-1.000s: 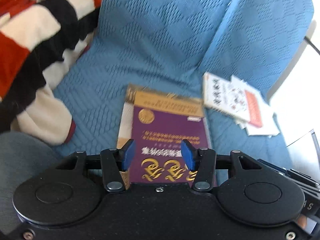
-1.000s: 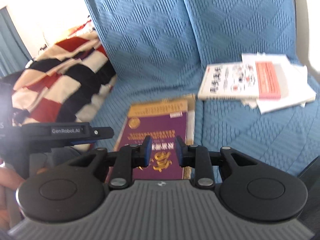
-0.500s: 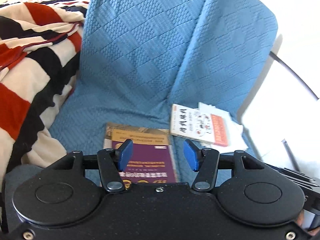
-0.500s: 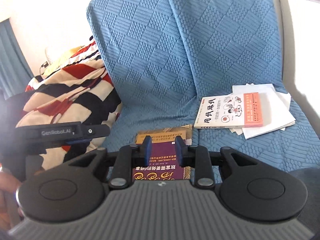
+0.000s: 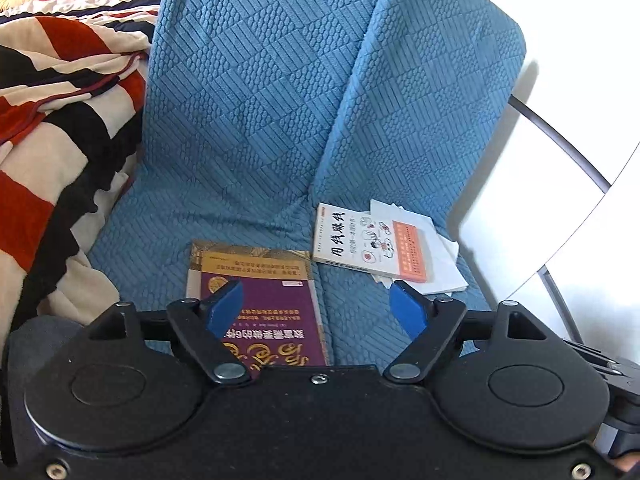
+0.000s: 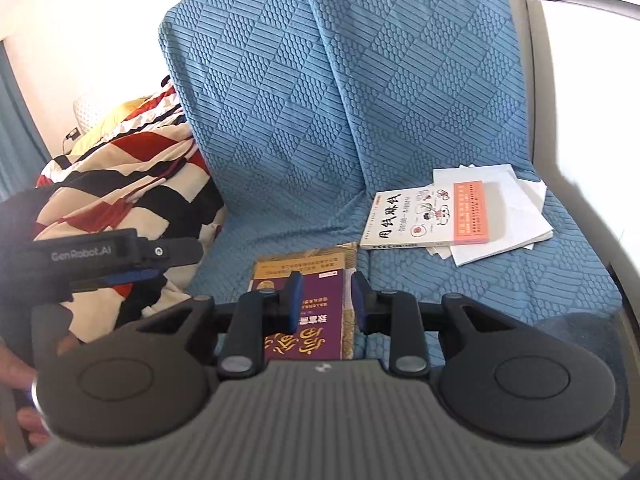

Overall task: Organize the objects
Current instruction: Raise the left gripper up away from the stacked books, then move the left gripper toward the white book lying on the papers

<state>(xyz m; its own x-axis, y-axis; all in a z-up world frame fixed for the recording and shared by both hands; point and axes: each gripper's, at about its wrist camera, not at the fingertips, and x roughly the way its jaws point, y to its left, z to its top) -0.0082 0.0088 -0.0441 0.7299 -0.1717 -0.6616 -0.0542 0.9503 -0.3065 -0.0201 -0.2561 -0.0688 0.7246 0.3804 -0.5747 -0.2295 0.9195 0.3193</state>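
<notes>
Purple book (image 5: 266, 312) w/ gold band and gold script lies flat on blue sofa seat (image 5: 168, 248), cover up, on top of a second gold-edged book just showing at its left and far edges. White book (image 5: 360, 242) w/ orange strip lies on seat to the right, well apart, across the cushion seam, atop loose white papers (image 5: 442, 268). Seat bare around purple book. Striped blanket (image 5: 48, 152) heaped at left, near but not touching.

Left gripper (image 5: 318, 306): jaws opening, wide, nothing between. Right gripper (image 6: 325, 294): jaws narrow, a gap shows, nothing gripped; both above the seat.
</notes>
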